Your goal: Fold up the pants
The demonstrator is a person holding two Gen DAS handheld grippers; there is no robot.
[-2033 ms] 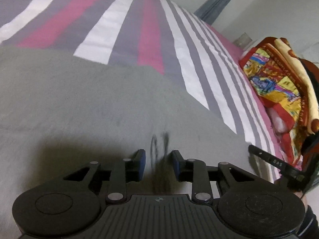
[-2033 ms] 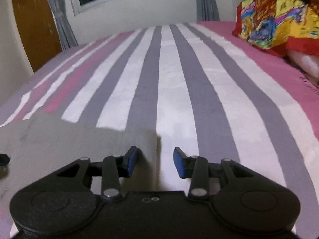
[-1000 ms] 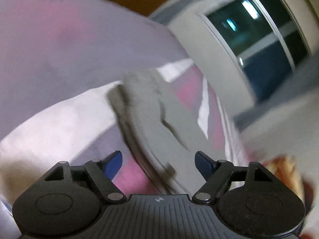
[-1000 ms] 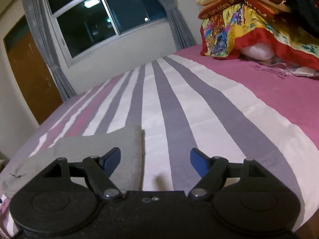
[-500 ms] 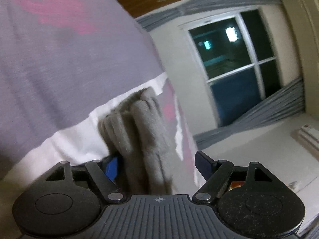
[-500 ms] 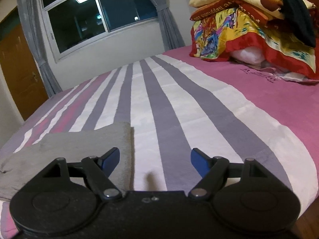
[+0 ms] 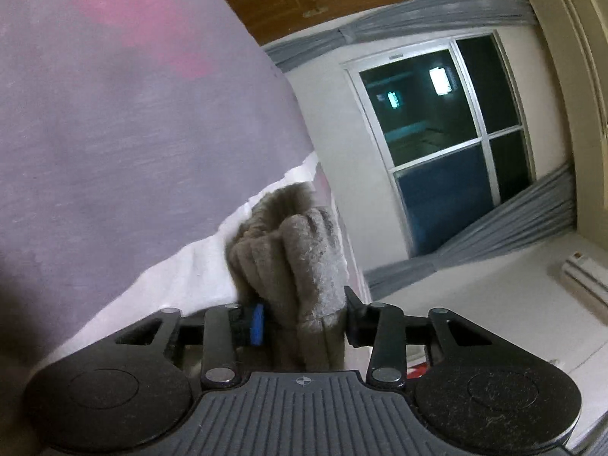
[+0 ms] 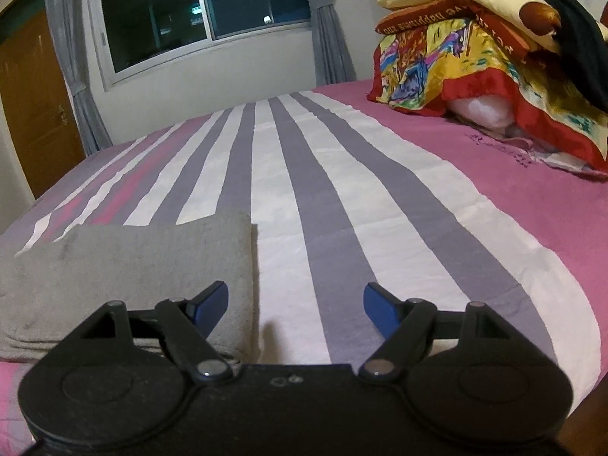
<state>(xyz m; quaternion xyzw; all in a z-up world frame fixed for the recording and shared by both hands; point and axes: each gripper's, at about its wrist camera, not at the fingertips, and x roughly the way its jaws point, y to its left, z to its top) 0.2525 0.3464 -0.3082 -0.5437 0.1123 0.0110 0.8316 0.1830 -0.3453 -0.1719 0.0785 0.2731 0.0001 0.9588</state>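
Bedroom, night outside the window (image 8: 197, 11); grey curtains either side, wooden door (image 8: 34, 98) at far left. Striped bedspread (image 8: 342, 205) in white, grey and pink covers the bed.

Left side first. Grey pants (image 8: 125, 269) lie on the near left part of the bed, already folded into a compact, stacked rectangle with several layers showing at its near edge. Left gripper (image 7: 302, 321) is turned on its side, low at the edge of that bundle. Its fingers (image 7: 257, 323) are closing on the thick folded edge of the pants (image 7: 300, 262); cloth fills the gap between them and both sides look pressed against it.

Moving right. Right gripper (image 8: 296, 304) hovers just above the bedspread beside the bundle's right edge. Its fingers (image 8: 212, 300) stand wide apart with nothing between them; the left one overlaps the pants' corner in view, but contact cannot be confirmed.

Far right: pile of colourful blankets (image 8: 475, 57) with a dark garment on top, well apart from the pants.

Progress, judged from how things lie: folding itself looks nearly or wholly finished, edges fairly square, no loose legs trailing. What remains seems to be either one last fold-over or lifting the bundle to set it aside. Grip on many layers at one edge could let the stack slump open when raised.
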